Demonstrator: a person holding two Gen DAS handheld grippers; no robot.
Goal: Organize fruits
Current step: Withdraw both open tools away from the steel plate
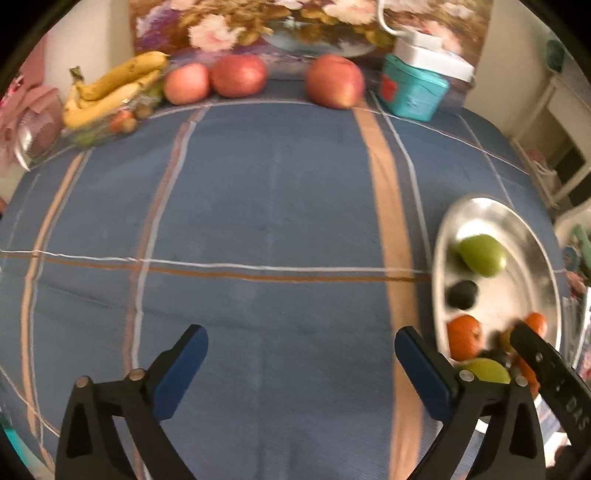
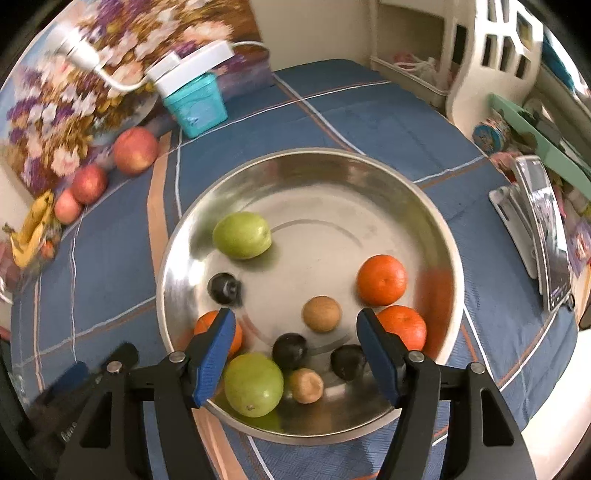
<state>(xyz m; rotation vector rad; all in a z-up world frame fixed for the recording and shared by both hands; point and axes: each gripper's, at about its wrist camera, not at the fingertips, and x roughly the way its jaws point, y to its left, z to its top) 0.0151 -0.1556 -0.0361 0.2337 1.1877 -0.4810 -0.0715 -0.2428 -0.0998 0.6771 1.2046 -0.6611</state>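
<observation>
A steel bowl (image 2: 310, 162) sits on the blue plaid cloth. It holds two green apples (image 2: 242, 234), three oranges (image 2: 381, 280), three dark plums (image 2: 223, 288) and two small brown fruits (image 2: 321, 314). My right gripper (image 2: 295, 314) hangs open over the bowl's near side; a plum and a brown fruit lie below the gap, untouched by the pads. My left gripper (image 1: 299, 332) stands wide open and empty over bare cloth, left of the bowl (image 1: 476, 206). Three red apples (image 1: 334, 81) and a bunch of bananas (image 1: 110, 88) lie along the far edge.
A teal box (image 1: 413, 90) with a white device on top stands at the back, before a floral picture (image 1: 258, 22). A phone on a stand (image 2: 543, 229) and white shelving (image 2: 480, 55) are to the right of the bowl. Small fruits lie in a clear bag under the bananas.
</observation>
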